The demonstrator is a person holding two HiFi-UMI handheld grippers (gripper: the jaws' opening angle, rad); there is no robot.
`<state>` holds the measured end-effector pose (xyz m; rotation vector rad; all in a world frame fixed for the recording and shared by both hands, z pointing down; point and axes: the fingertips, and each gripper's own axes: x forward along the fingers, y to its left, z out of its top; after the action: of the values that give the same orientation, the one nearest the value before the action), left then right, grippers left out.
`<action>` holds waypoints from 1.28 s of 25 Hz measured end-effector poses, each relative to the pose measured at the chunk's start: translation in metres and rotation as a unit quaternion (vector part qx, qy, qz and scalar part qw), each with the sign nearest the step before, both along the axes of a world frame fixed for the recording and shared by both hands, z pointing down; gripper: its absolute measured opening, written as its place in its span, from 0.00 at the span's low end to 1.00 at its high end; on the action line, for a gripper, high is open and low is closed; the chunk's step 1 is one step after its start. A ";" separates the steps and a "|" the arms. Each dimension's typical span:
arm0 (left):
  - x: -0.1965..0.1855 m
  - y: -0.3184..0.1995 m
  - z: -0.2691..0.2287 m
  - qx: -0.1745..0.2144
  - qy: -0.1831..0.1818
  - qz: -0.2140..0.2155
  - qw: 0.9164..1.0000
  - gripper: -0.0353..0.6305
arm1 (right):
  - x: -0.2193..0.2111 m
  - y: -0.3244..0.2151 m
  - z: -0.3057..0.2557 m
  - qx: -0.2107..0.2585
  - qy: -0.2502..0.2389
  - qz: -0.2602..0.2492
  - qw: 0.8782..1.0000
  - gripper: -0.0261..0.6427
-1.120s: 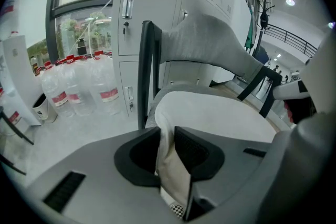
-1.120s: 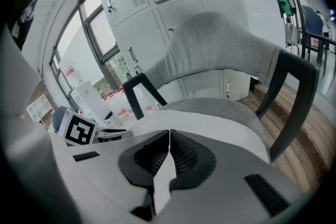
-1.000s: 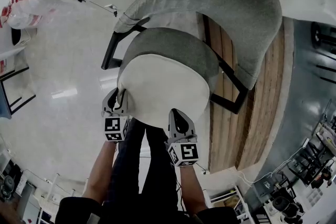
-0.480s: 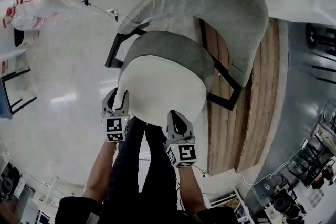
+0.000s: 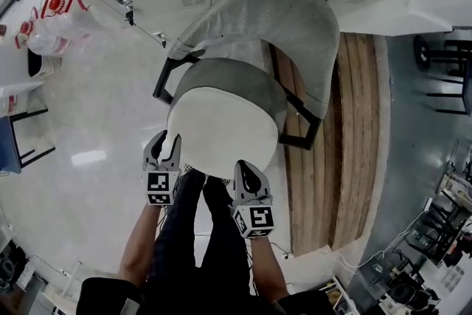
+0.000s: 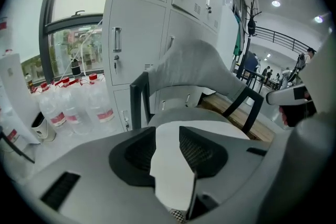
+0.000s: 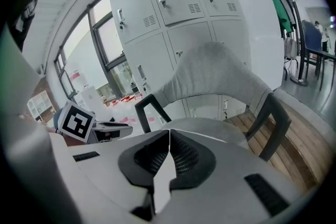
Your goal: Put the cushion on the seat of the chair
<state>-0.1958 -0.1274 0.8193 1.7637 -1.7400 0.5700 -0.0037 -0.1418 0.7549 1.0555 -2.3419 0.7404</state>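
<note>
Pale lockers (image 6: 157, 8) and a glossy white floor (image 5: 88, 122) close the room in around us. Our left claw (image 6: 167, 132) stands wide open, its jaws having just been opening, and its pads press on nothing. Through the gap we see only the white cushion (image 5: 221, 130), lying beyond and below. In the head view this claw hovers just beside the cushion's front left edge, with no hold on it.

Our right claw (image 7: 169, 134) is closed, its tips drawn together with barely a white sliver between them. A white wedge shows behind the tips, and we cannot tell whether a bit of the cushion's rim is caught there. From above, this claw sits at the cushion's front right edge and overlaps the rim.

The cushion lies flat on the seat (image 5: 243, 77) of the chair (image 5: 280, 18). It covers the front and middle of the seat and leaves a grey band bare at the back, under the curved grey backrest. The chair's black frame (image 5: 164, 77) shows at both sides. Beside the chair on the right runs a strip of wooden boards (image 5: 354, 144). Well off to the left, clear bottles (image 6: 68, 107) with red labels stand below a window.
</note>
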 end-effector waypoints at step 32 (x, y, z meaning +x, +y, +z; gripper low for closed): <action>0.090 0.028 -0.292 0.119 -0.004 0.114 0.986 0.17 | 0.043 0.035 -0.240 0.124 -0.022 0.011 0.992 0.08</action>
<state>-0.1055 -0.0991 0.5277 2.1490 -1.6801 0.4785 0.0398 -0.1068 0.5150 1.1803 -2.5124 0.4925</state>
